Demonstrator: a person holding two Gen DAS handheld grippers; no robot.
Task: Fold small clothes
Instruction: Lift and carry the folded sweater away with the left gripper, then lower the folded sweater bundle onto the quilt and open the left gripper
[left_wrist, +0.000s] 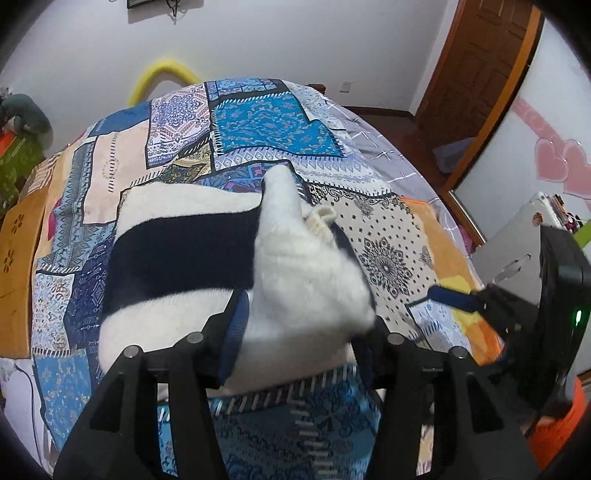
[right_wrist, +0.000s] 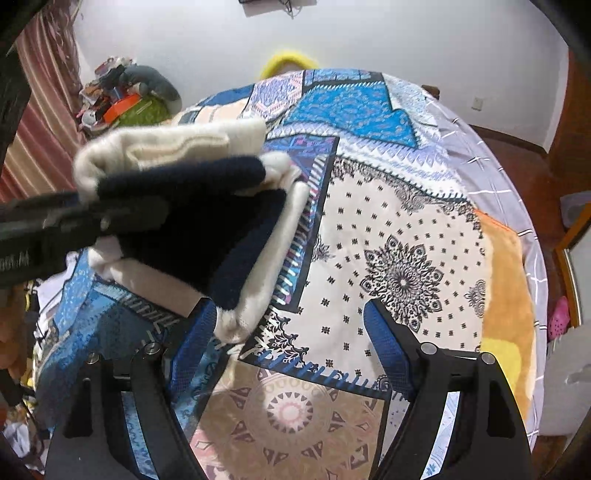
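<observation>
Left gripper (left_wrist: 299, 332) jaws apart around the sweater (left_wrist: 177, 251); right gripper (right_wrist: 291, 354) jaws apart over bare bedspread (right_wrist: 406, 229).

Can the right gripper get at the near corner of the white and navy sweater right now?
Probably yes. The right gripper is open and empty, and the sweater corner lies beside its left finger on the quilt, nothing between.

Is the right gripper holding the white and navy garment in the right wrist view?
No, the right gripper stands open over the patterned bedspread, beside the garment.
</observation>
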